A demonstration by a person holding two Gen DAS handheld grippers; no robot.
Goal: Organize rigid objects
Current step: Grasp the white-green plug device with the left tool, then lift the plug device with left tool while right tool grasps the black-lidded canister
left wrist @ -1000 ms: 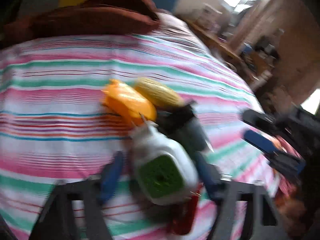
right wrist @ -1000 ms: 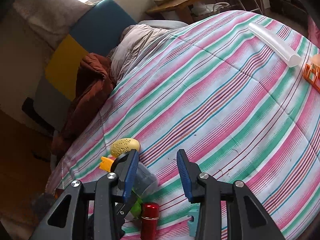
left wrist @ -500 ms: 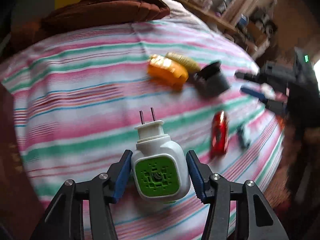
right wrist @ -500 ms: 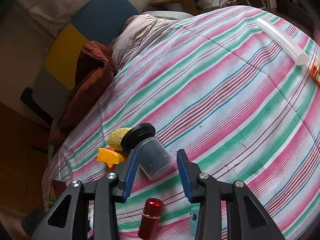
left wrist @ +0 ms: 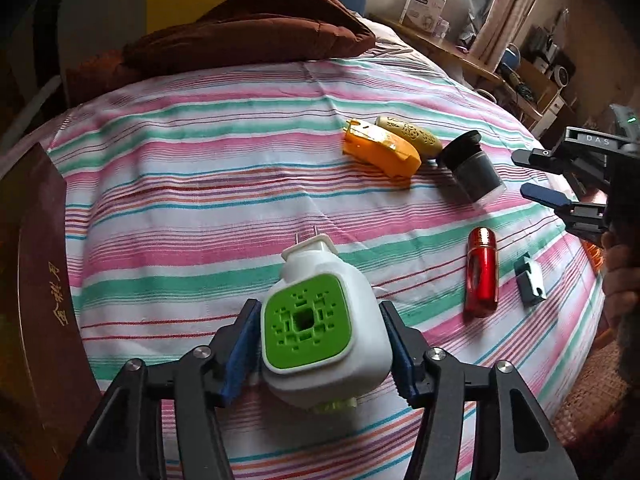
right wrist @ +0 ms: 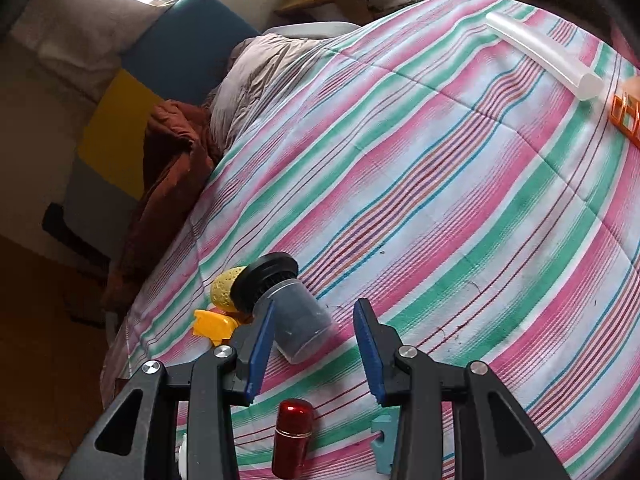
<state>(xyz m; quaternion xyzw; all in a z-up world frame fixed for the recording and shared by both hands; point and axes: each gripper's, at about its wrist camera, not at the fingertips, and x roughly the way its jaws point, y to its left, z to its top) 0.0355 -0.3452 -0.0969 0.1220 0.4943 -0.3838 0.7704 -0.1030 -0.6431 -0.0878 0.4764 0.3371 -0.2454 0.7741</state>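
One white-and-green plug (left wrist: 324, 332), one orange piece (left wrist: 380, 152), one yellow piece (left wrist: 410, 136), one dark jar (left wrist: 474, 172), one red vial (left wrist: 482, 276)

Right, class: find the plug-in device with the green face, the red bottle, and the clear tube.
Plug-in device (left wrist: 306, 322): left wrist view, on its green face.
Red bottle (left wrist: 482, 276): left wrist view, on its red body.
Clear tube (right wrist: 540, 54): right wrist view, mid-length on its side.

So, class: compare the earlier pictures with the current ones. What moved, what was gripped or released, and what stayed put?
The left tongs carried the white and green plug-in unit away from the cluster toward the near edge of the bed; their jaws are now opening with the unit between them. The dark jar, hidden behind the right tongs' finger a second ago, now shows in full. The right tongs stayed open and empty; the red bottle and orange piece stayed put.
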